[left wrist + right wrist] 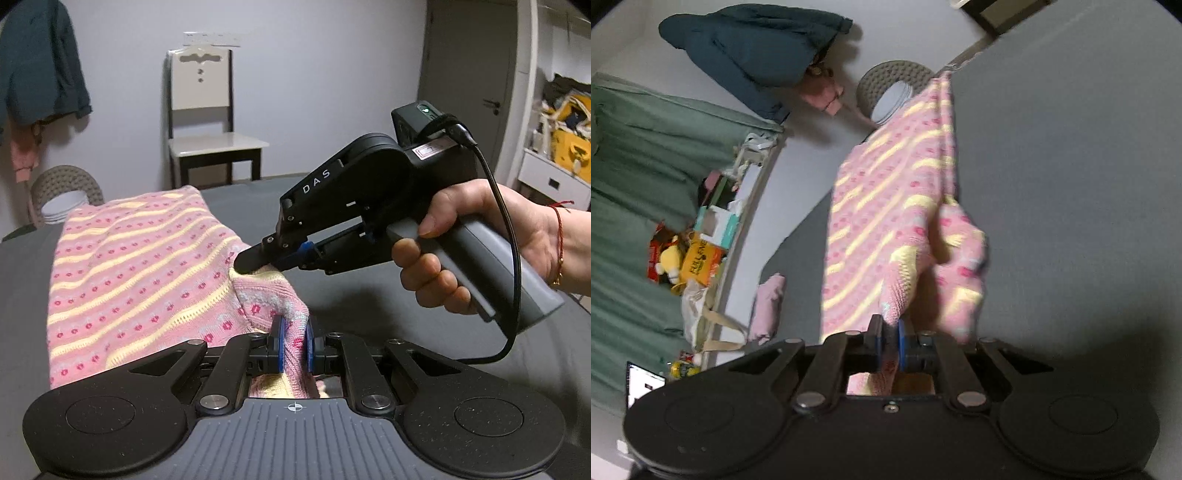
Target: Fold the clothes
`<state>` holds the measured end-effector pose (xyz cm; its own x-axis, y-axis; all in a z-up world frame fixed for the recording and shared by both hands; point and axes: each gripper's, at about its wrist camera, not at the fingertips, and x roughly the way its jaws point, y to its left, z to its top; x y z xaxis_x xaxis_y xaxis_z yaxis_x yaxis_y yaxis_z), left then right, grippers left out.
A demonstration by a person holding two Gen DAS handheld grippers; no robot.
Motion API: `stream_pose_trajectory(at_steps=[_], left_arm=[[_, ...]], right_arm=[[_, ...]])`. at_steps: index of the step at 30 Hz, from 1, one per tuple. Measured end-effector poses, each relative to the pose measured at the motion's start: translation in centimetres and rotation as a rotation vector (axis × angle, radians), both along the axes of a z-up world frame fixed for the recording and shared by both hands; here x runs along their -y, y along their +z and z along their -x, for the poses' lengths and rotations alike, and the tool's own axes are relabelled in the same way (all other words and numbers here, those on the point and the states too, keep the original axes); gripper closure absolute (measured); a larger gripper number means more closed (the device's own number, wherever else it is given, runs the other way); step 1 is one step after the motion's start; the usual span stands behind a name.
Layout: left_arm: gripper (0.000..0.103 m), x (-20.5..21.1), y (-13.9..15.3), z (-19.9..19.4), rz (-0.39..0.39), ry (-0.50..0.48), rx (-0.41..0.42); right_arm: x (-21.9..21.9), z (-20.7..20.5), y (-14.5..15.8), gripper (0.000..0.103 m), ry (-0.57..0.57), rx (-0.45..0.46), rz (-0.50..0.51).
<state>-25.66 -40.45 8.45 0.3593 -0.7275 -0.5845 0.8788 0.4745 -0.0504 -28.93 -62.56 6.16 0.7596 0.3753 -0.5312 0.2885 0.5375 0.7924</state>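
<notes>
A pink knitted sweater (140, 266) with yellow stripes and red dots lies spread on the grey bed (22, 280). My left gripper (294, 343) is shut on a raised edge of the knit near me. A hand holds my right gripper (255, 264), which pinches the same lifted fold a little farther along. In the right wrist view the right gripper (891, 341) is shut on the sweater (886, 192), and the cloth hangs in a bunch beside it.
A chair (207, 122) stands against the far wall beyond the bed. A woven basket (66, 192) sits at the left, with dark clothes (37, 66) hanging above it. Shelves with yellow bags (565, 136) are at the right. A small pink cloth (768, 306) lies at the bed's edge.
</notes>
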Motion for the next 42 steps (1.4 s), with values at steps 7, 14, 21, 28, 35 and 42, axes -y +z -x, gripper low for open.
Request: stream_pose_trajectory(at_steps=[7,14,21,28,35,42], left_arm=[[0.093,0.8,-1.4,-0.2,-0.06,-0.036,-0.035],[0.093,0.5,-1.7,-0.2,-0.057,-0.099,-0.057],[0.087,0.7,-2.1,-0.5,-0.116,-0.083,-0.077],[0.003,-4.3,0.7,0.0,0.044,-0.071,-0.134],[0.003,-12.4,2.0,0.5,0.0,-0.001,-0.03],[0.003,-17.6,0.9,-1.0,-0.042,0.127,-0.007]], right_arm=[[0.5,1.5,-2.0,0.095,-0.039,0.005,-0.033],[0.6,3.2,-2.8,0.095,-0.081,0.0,-0.053],[0.2,4.4,-2.8,0.064,-0.128,0.015,-0.083],[0.7,8.9,0.5,0.062,-0.15,0.062,-0.022],[1.1,13.6,5.6,0.058,-0.136,0.081,0.082],[2.4,17.8,10.5,0.054,-0.152,0.067,0.265]])
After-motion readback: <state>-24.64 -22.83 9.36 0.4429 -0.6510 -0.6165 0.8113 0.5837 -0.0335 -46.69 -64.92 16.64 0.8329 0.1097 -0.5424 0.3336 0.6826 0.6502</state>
